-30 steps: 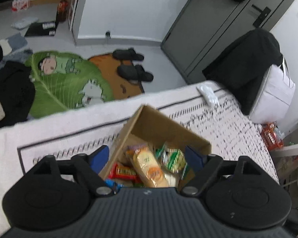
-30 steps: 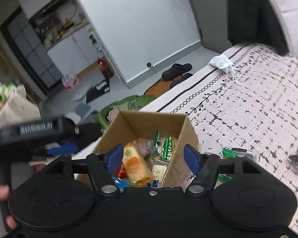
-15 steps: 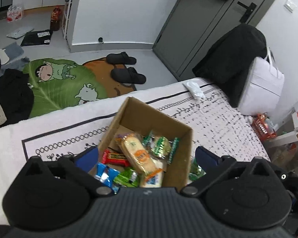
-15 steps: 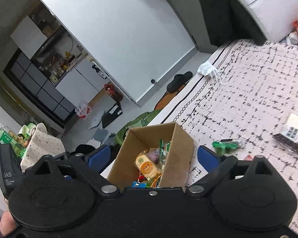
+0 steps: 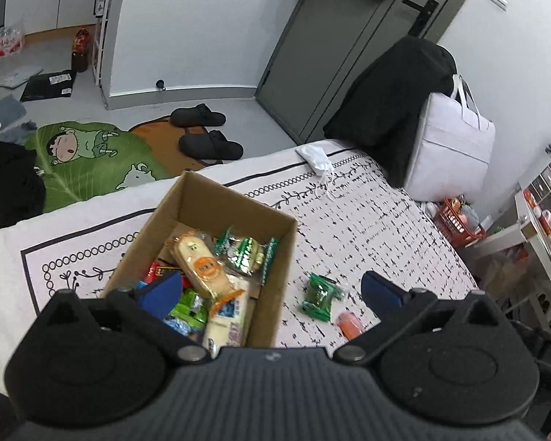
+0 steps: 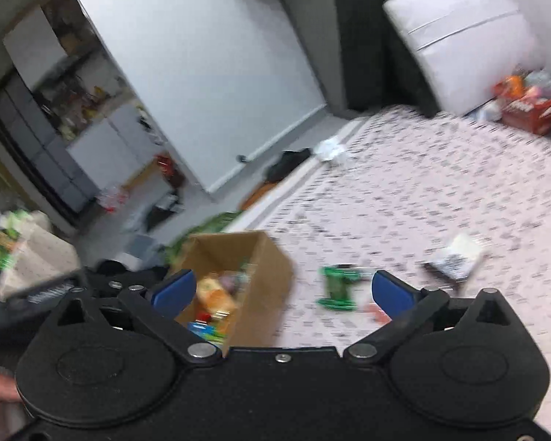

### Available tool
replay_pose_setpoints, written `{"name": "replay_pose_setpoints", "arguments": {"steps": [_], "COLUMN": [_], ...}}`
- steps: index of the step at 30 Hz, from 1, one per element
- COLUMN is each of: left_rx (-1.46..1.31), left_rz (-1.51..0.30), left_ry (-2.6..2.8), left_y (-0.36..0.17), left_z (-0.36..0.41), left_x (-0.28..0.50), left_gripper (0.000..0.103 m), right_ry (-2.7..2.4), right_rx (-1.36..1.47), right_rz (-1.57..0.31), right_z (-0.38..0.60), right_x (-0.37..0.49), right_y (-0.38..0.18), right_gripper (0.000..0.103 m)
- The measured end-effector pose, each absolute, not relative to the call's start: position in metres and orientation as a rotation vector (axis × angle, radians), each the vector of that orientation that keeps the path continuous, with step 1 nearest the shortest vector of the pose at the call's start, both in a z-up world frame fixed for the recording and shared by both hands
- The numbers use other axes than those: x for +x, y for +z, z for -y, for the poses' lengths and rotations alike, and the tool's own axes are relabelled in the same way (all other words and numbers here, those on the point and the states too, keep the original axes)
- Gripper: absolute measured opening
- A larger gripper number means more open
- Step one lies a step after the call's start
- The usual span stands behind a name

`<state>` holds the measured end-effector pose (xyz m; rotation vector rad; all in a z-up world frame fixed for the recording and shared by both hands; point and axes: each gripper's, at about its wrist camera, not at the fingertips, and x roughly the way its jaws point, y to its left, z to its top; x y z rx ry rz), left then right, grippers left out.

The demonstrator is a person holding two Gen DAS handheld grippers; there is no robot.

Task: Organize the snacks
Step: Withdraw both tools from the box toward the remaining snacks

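While the left tongs (image 5: 270, 290) gape empty above the snack-filled cardboard box (image 5: 275, 257) on the patterned bed cover (image 5: 367, 220), the blurred right view shows the right tongs (image 6: 283, 292) still opening, empty, a green packet (image 6: 339, 288) beside the box.

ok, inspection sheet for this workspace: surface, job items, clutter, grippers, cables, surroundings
Surface: patterned white cloth over a soft surface.
Job's things: open cardboard box part-filled with wrapped snacks; green packet and orange-pink snack lie outside it on the cloth; dark-and-white packet further right.
Clutter: crumpled face mask near the far edge.
Grippers: left gripper open, empty; right gripper jaws opening, nothing between them.
Cables: nothing seen.
Surroundings: slippers, green cartoon rug, white bag, grey door.
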<state>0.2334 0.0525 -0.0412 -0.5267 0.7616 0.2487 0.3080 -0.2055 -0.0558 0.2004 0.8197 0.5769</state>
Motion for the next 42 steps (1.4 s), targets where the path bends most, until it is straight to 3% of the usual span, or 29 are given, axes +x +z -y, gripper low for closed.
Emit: {"name": "replay_pose_setpoints", "arguments": {"steps": [22, 42], "left_rx": [-0.417, -0.402], "left_rz": [-0.760, -0.835], "left_ry": [0.202, 0.155], "left_y": [-0.021, -0.046], "left_z": [0.030, 0.089], "left_x": [0.235, 0.250], "left_gripper": [0.103, 0.103], "right_ry": [0.583, 0.514], "right_rx": [0.210, 0.244], "right_rz": [-0.752, -0.766], "right_z": [0.297, 0.344], "right_x": [0.297, 0.306], "right_y": [-0.040, -0.052], "right_gripper": [0.103, 0.103]}}
